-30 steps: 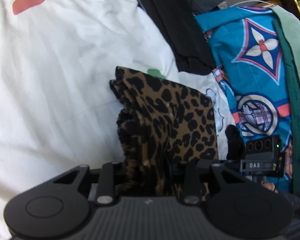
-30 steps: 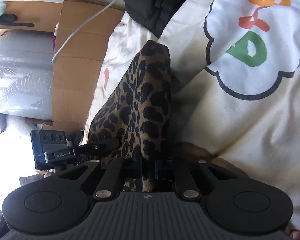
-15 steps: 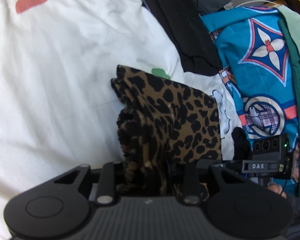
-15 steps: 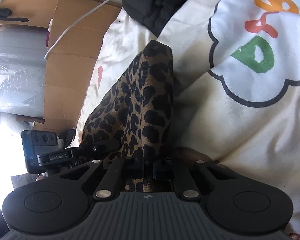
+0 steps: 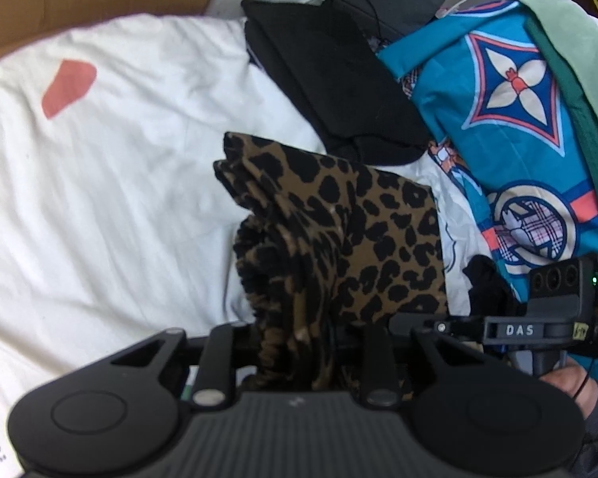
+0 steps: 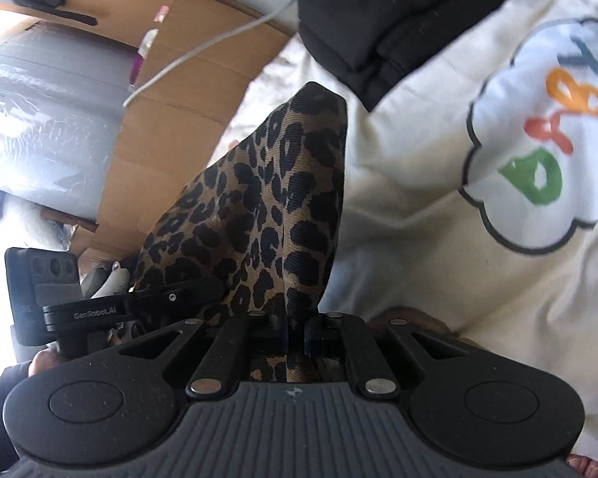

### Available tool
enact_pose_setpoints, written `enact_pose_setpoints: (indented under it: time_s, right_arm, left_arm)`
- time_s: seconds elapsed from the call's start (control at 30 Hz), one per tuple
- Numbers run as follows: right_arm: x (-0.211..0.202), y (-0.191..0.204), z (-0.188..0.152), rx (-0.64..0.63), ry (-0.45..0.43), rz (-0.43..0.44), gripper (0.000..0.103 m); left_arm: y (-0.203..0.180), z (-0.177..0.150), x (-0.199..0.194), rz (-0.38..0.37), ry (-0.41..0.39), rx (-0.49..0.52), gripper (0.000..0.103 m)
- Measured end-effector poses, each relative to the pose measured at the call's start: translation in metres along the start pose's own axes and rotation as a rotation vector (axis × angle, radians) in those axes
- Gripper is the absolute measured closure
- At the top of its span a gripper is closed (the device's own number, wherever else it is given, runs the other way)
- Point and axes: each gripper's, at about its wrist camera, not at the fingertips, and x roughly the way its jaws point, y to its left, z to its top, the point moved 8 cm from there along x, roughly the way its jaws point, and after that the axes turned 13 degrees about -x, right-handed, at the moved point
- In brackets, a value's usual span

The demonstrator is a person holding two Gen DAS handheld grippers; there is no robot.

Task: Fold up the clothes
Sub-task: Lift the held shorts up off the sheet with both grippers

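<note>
Left wrist view: left gripper [image 5: 299, 342] with jaws pinched on the bunched edge of the leopard-print garment [image 5: 358, 231], lifted over the white bedsheet [image 5: 119, 199], just beside the folded black garment [image 5: 331, 91] and the blue patterned cloth [image 5: 518, 119]. Right wrist view: right gripper [image 6: 297, 332] with jaws pressed together on another edge of the leopard-print garment [image 6: 267, 207], cloth stretched out ahead above the bedsheet [image 6: 418, 259]. Judged as mid-fold, piece carried between both grippers. Next move probably called for lowering it flat and keeping both edges level.
</note>
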Motion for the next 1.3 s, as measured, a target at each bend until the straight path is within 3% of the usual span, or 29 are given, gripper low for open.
enact_pose_setpoints:
  time_s: [0.2,0.8,1.3]
  right_arm:
    - [-0.015,0.020,0.024,-0.099,-0.034,0.035,0.098]
    - [-0.082,0.088,0.082,-0.370,-0.155,0.001,0.098]
    - [-0.157,0.135,0.137,-0.536,-0.169,-0.039,0.098]
  left_arm:
    - [-0.022,0.006,-0.031,0.030,-0.056,0.072,0.077]
    - [-0.086,0.012,-0.110,0.064,-0.278,0.054,0.077]
    - [-0.157,0.011,-0.161,0.037,-0.403,0.032,0.077]
